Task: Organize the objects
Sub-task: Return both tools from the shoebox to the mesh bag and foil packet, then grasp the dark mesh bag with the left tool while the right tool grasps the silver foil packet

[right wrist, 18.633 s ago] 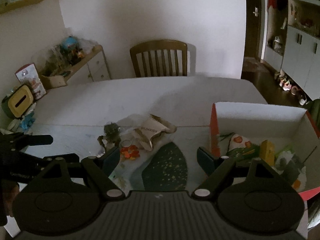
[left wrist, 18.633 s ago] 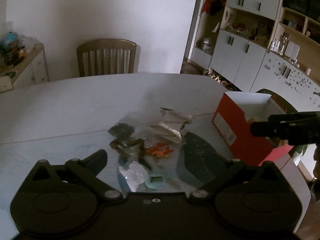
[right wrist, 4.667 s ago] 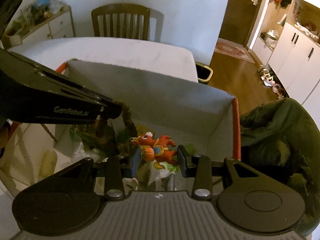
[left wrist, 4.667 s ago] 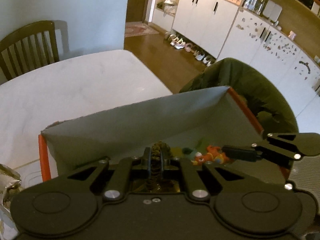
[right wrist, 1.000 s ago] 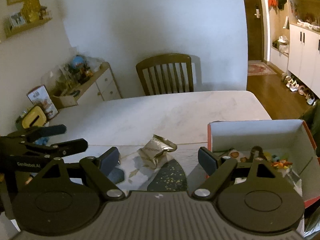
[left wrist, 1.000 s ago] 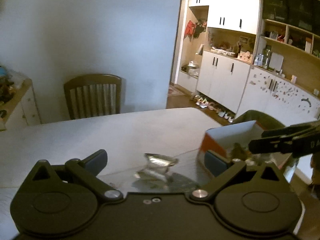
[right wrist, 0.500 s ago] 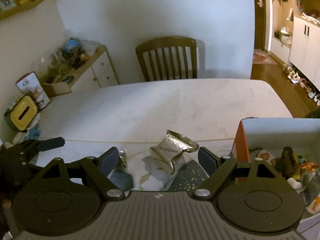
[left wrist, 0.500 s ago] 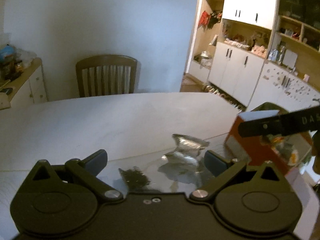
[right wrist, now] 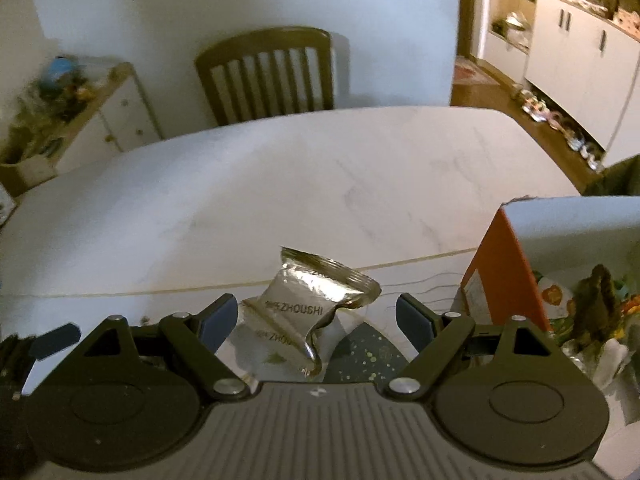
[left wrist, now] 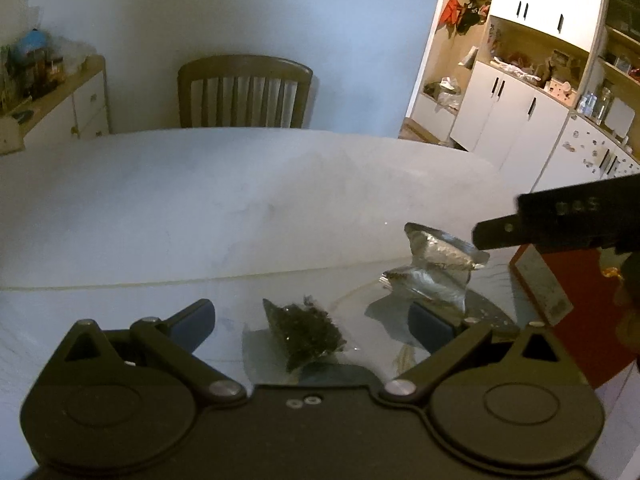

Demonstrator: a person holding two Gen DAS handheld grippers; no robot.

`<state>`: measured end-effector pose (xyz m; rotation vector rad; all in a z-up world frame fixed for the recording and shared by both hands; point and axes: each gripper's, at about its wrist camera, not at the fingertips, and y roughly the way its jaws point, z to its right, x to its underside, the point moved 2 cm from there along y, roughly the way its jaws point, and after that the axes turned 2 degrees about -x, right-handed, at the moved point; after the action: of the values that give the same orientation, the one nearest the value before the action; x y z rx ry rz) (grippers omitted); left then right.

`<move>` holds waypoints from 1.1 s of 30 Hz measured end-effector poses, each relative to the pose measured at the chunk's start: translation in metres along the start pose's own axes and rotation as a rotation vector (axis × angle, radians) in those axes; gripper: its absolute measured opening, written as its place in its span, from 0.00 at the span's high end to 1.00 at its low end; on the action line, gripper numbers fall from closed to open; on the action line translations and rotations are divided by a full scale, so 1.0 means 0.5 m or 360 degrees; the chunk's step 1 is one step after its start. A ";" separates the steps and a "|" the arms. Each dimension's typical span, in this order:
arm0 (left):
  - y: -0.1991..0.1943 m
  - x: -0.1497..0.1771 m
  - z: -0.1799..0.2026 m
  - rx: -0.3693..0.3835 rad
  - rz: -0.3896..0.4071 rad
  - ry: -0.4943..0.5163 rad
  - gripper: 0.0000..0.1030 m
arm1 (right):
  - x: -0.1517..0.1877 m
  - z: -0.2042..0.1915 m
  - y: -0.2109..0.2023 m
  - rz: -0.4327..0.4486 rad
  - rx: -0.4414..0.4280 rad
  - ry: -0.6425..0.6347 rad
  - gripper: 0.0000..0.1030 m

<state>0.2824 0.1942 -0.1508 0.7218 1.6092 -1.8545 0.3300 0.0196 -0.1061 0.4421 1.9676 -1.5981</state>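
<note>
A crumpled silver snack packet [right wrist: 316,304] lies on the glass mat of the white table [right wrist: 280,184]. My right gripper [right wrist: 318,314] hangs open just above it, a finger on each side, not touching. In the left wrist view the same packet [left wrist: 434,268] lies right of centre, and a small dark packet in clear wrap [left wrist: 306,330] lies between the fingers of my open left gripper [left wrist: 310,318]. The right gripper's black finger [left wrist: 560,216] reaches in from the right. The orange box [right wrist: 508,276] stands at the right with toys and packets inside.
A wooden chair [right wrist: 266,76] stands at the table's far side. A low white cabinet [right wrist: 100,120] with clutter lines the left wall. White cupboards [left wrist: 516,120] and shelves fill the right of the room. A green padded seat [right wrist: 616,176] stands behind the box.
Both grippers have come down and moved left, away from the box, toward the table. The silver packet now lies between the right fingers, the dark packet between the left ones.
</note>
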 end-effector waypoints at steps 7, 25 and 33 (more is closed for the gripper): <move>0.044 0.011 0.002 -0.0021 -0.0047 -0.0009 0.03 | -0.006 -0.003 0.080 -0.0069 0.0079 0.0077 0.16; 0.107 0.020 -0.002 -0.0060 -0.0116 -0.0048 0.32 | -0.025 0.000 0.194 -0.0194 0.0201 0.0218 0.16; 0.102 0.027 0.000 -0.0043 -0.0104 -0.0038 0.50 | 0.009 0.018 0.205 -0.0259 0.0205 0.0182 0.16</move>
<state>0.3102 0.1878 -0.1952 0.6401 1.6578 -1.8765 0.3876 0.0346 -0.1900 0.4414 2.0372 -1.8461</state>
